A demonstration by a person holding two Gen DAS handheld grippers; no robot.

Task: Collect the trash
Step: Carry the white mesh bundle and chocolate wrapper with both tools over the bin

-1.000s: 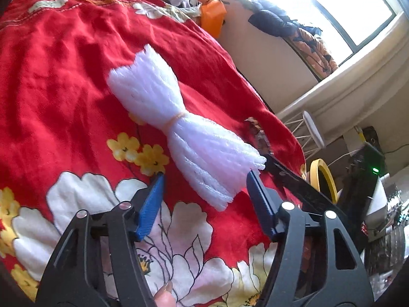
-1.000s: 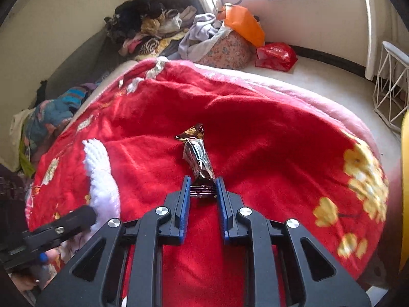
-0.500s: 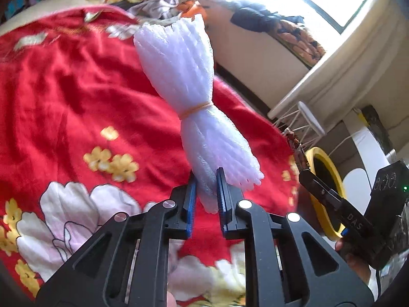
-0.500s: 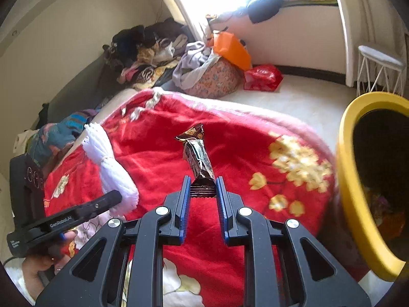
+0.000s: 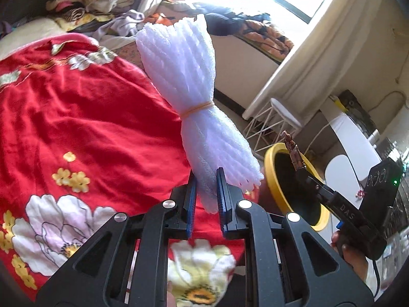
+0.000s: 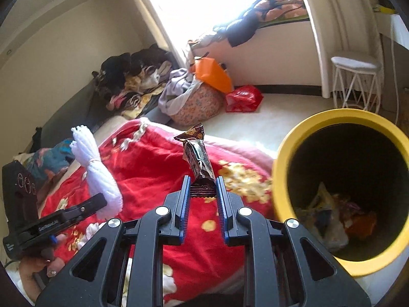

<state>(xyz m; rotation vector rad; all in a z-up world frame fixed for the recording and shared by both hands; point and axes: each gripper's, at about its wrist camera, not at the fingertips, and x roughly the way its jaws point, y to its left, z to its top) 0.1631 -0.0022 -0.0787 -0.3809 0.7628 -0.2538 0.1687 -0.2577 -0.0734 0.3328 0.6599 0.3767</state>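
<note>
Trash is in both my claws at this moment — the left claw [image 5: 206, 184] is clamped on the lower end of a white foam-net bundle [image 5: 194, 107], its jaws having just closed in on it, and the right claw [image 6: 203, 192] is pinched on the bottom seal of a dark snack wrapper [image 6: 198, 158]. Both pieces hang clear of the red floral blanket [image 5: 76, 107] on the bed, so as I read it the picking-up part is finished for these two. What is left is the drop: the yellow bin [image 6: 286, 153] sits just to the right of the wrapper in the right wrist view, its mouth tipped toward me, and there is already crumpled rubbish [image 6: 332, 212] lying at its bottom. Neither piece is over the opening yet; the wrapper is the nearer one, and in the left wrist view it shows against the bin's rim. The foam bundle stands up out of the claw with its long axis running away from me and up, leaning a little to the left, its fanned-out far end highest and a tan rubber band [image 5: 196, 108] cinching its waist. The wrapper likewise rises from the jaws, long axis nearly upright with a slight lean to the left, crimped top end uppermost. I cannot tell from these views whether more litter remains on the bed — the visible blanket shows none.
</note>
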